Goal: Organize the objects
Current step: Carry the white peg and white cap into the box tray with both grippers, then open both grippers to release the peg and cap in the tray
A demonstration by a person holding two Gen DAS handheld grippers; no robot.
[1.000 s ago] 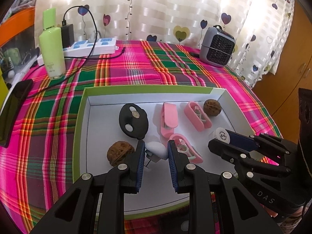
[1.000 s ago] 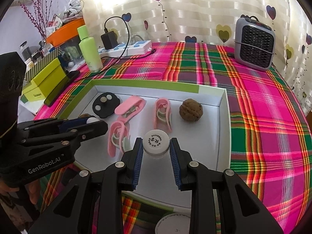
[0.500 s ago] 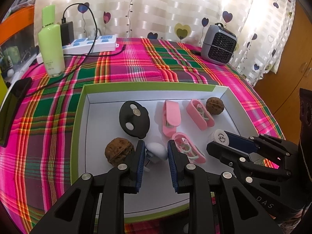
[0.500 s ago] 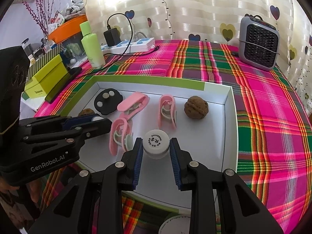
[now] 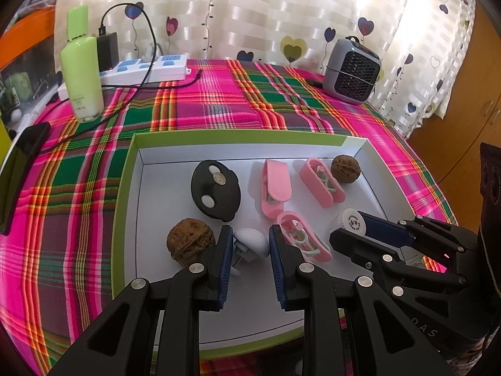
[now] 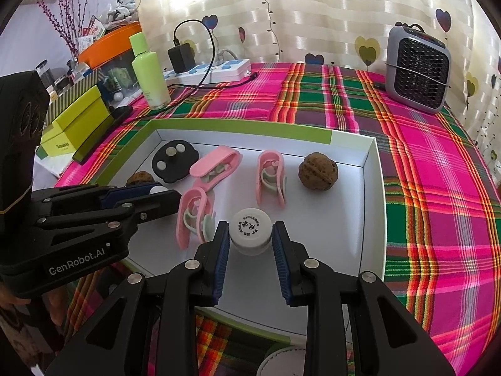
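Plaid-covered table, white tray (image 5: 131,219): left gripper (image 5: 250,250) clamps a small white plug (image 5: 250,244) beside a walnut (image 5: 189,241), right gripper (image 6: 250,241) clamps a white-capped jar (image 6: 250,230) over the tray's near edge; risk: rounded plug slipping, or the grippers colliding.

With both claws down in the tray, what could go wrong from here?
1. The left claw brackets a small white plug between a walnut and a pink clip; closing or lifting may nudge either.
2. The right claw holds a smooth round white bottle by its cap, which might slip.
3. The claws sit close and may collide.
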